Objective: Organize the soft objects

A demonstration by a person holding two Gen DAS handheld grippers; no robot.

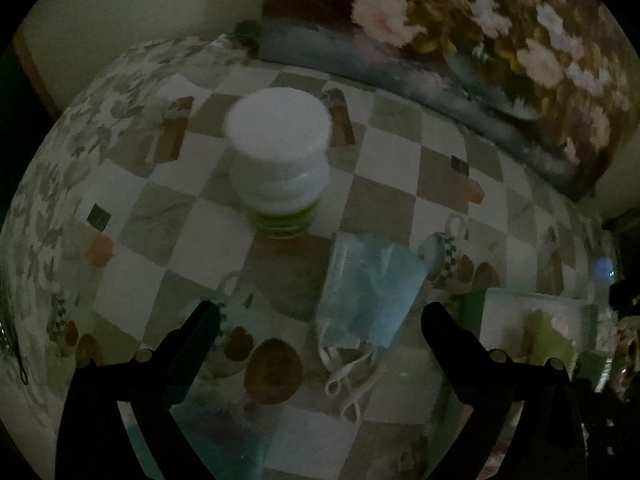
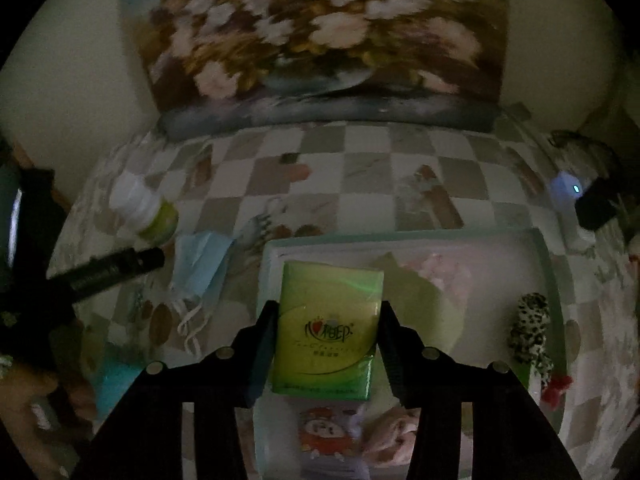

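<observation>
Over the checked tablecloth (image 1: 192, 240), the left gripper (image 1: 320, 316) hangs with its jaws spread wide and nothing between the pads. Just ahead of its gap lies a crumpled blue face mask (image 1: 368, 288), flat on the cloth, its white ear loops (image 1: 348, 376) trailing toward the camera; whether either finger touches it cannot be told. Beyond the mask stands a stack of white cotton pads (image 1: 276, 148) in a clear sleeve with a green base, upright and apart from the mask. A flower painting (image 1: 460, 40) leans along the far edge of the table.

Further right, the right gripper (image 2: 326, 340) is clenched on a green tissue pack (image 2: 328, 324), one pad against each long side, the pack held above a pale tray (image 2: 544, 264). Inside the tray lie a pink soft thing (image 2: 444, 280) toward the back, a printed packet (image 2: 328, 436) with a red cartoon figure under the held pack, and a black-and-white spotted fabric item (image 2: 528, 332) by the right rim. Seen from this camera, the mask lies just beside the tray's left wall, with the left gripper's dark finger (image 2: 116, 266) pointing at it.
</observation>
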